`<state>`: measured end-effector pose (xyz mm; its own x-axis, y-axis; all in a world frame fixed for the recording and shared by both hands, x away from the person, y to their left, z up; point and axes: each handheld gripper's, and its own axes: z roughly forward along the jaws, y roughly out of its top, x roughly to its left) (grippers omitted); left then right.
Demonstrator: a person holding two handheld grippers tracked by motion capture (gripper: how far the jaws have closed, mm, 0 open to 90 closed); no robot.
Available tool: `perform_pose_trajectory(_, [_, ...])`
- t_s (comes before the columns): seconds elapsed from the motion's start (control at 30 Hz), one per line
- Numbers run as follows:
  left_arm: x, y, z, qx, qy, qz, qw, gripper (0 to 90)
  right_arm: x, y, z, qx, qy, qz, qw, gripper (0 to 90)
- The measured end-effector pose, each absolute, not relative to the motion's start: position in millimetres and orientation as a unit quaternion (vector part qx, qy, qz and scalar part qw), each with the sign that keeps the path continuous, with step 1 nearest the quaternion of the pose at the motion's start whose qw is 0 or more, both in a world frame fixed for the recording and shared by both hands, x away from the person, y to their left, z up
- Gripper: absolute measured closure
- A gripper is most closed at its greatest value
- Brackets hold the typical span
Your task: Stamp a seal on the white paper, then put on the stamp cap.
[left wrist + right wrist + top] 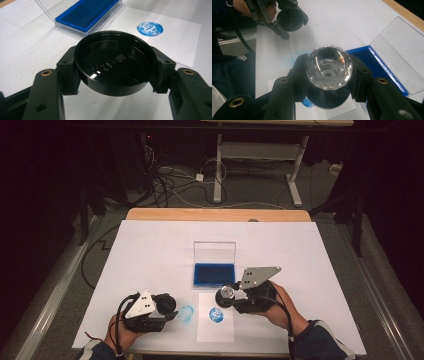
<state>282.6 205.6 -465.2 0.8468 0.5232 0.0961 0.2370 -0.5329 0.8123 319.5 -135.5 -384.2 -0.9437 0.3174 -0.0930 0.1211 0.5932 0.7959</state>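
Right gripper view: stamp (329,72) upright, knob up.

Bright tabletop, dark surroundings – soft, grainy

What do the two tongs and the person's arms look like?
Both tongs, the left tongs and the right tongs, are black with two thick jaws that carry brass-coloured rivets. Each has a grey three-cornered plate with small holes on top and a black cable trailing back. The person wears dark blue sleeves with a white stripe.
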Motion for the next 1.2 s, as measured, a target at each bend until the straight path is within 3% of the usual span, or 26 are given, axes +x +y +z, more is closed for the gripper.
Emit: perform_pose_trajectory(1.2, [299.7, 193.0, -468.6, 0.863, 0.219, 0.158, 0.427, 35.8, 325.9, -150.3, -375.9, 0.132, 0.878, 0.442, 0.129, 56.6])
